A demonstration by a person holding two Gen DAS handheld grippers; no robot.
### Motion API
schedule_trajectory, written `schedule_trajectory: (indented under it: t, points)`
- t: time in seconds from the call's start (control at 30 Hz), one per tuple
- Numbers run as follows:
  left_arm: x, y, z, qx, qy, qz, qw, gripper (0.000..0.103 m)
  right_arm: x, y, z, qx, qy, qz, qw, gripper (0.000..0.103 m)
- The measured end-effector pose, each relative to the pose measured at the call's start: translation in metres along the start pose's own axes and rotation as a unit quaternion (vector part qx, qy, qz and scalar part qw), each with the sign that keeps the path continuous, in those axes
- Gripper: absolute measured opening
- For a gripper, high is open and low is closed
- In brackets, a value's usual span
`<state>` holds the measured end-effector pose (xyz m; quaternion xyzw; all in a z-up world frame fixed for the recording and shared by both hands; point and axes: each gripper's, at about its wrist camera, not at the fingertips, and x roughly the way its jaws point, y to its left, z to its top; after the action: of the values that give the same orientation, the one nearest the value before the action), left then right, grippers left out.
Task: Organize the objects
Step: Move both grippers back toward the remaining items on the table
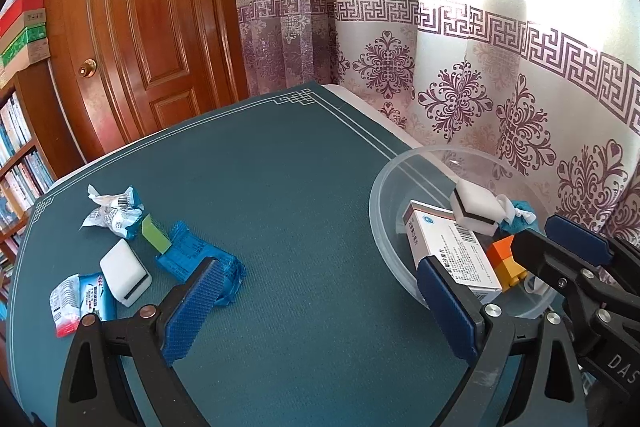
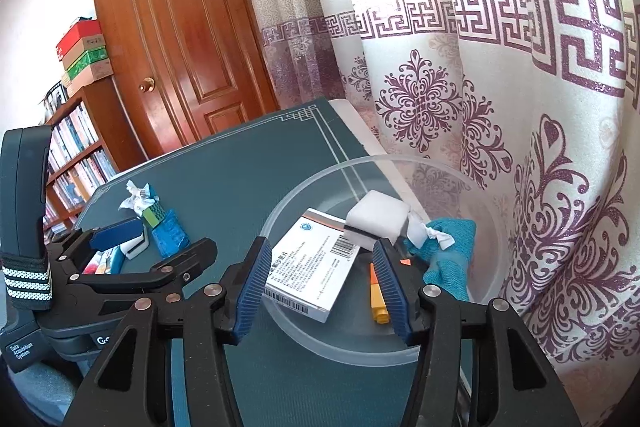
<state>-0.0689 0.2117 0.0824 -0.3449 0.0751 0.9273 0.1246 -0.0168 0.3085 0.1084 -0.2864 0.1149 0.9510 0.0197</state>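
A clear plastic bowl (image 2: 348, 347) stands at the table's right edge by the curtain. In it lie a white medicine box (image 2: 312, 263), a white sponge with a black stripe (image 2: 376, 219), a teal cloth (image 2: 452, 251) and an orange-yellow block (image 2: 378, 301). My right gripper (image 2: 320, 247) hangs open over the bowl's near side, the box lying below its pads. My left gripper (image 1: 318, 267) is open over bare table, with nothing between its fingers. To its left lie a blue packet (image 1: 188, 251), a second white sponge (image 1: 124, 271), a green piece (image 1: 154, 233), a crumpled wrapper (image 1: 114, 211) and a wipes pack (image 1: 80, 297).
A dark green mat (image 1: 280, 187) covers the table (image 1: 348, 93). A patterned curtain (image 1: 500, 87) hangs right behind the bowl. A wooden door (image 1: 140, 27) and a bookshelf (image 1: 16, 155) stand beyond the far and left edges. The two grippers are side by side, close together.
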Motion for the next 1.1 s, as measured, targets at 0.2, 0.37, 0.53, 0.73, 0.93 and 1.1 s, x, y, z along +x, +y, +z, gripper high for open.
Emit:
schedule_trajectory:
  t: [0.2,0.37,0.53,0.73,0.93,1.1]
  points:
    - [-0.001,0.019,-0.006,-0.016,0.003,0.005,0.9999,0.099,0.005,0.02,0.0,-0.015,0.006,0.008,1.0,0.055]
    - [-0.002,0.035,-0.011,-0.03,0.005,0.009,0.9995,0.1,0.009,0.038,-0.001,-0.028,0.011,0.015,0.999,0.055]
    - [-0.004,0.052,-0.016,-0.044,0.003,0.019,0.9988,0.1,0.015,0.055,-0.001,-0.039,0.017,0.023,0.999,0.055]
    - [-0.005,0.073,-0.022,-0.064,0.007,0.024,0.9976,0.1,0.024,0.075,-0.004,-0.052,0.026,0.032,0.998,0.06]
    - [-0.004,0.098,-0.031,-0.088,0.014,0.038,0.9953,0.1,0.037,0.093,-0.007,-0.057,0.041,0.045,0.997,0.061]
    - [-0.004,0.125,-0.041,-0.116,0.022,0.057,0.9913,0.1,0.053,0.11,-0.012,-0.064,0.057,0.057,0.995,0.061]
